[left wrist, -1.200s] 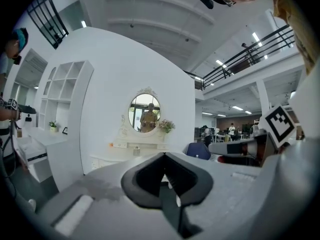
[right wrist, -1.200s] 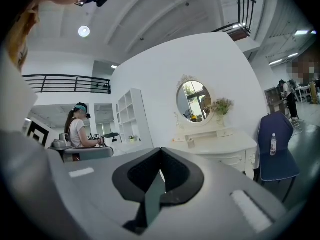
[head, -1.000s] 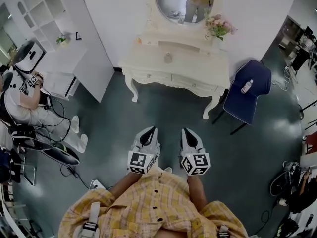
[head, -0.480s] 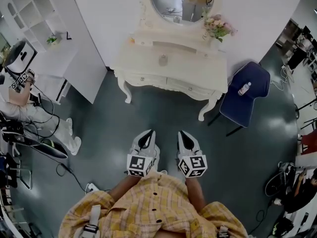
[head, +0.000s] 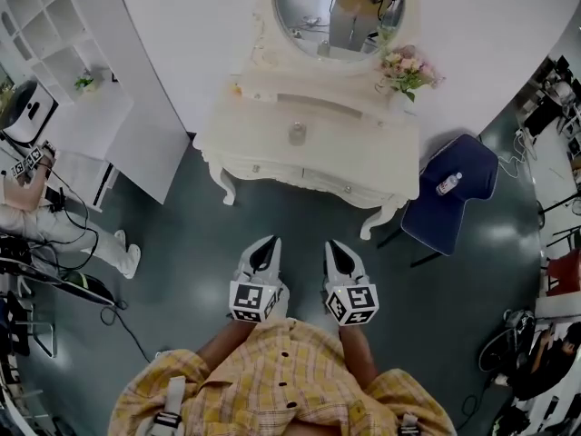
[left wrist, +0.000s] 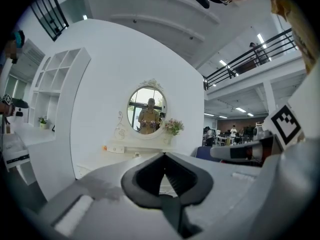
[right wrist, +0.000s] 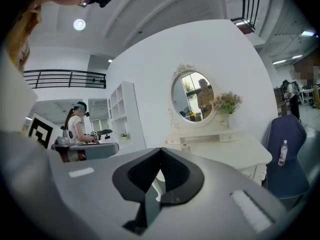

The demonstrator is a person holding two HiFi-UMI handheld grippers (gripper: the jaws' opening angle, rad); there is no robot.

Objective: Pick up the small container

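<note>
The small container [head: 297, 133], a little round silvery jar, stands in the middle of the cream dressing table [head: 363, 153]. It also shows small and far off in the left gripper view [left wrist: 136, 154] and the right gripper view [right wrist: 185, 146]. My left gripper [head: 266, 246] and right gripper [head: 336, 246] are held side by side in front of my body, over the dark floor. Both point at the table and stand well short of it. The jaws of each are shut with nothing between them.
An oval mirror [head: 338, 12] and a bunch of pink flowers [head: 408, 66] stand at the back of the table. A blue chair [head: 463, 203] with a bottle [head: 448, 184] on it stands to the right. A white shelf unit [head: 54, 34] and a seated person [head: 36, 198] are at the left. Cables lie on the floor.
The dressing table has drawn nearer and sits lower in the head view. Both grippers keep their place in front of my body, still shut.
</note>
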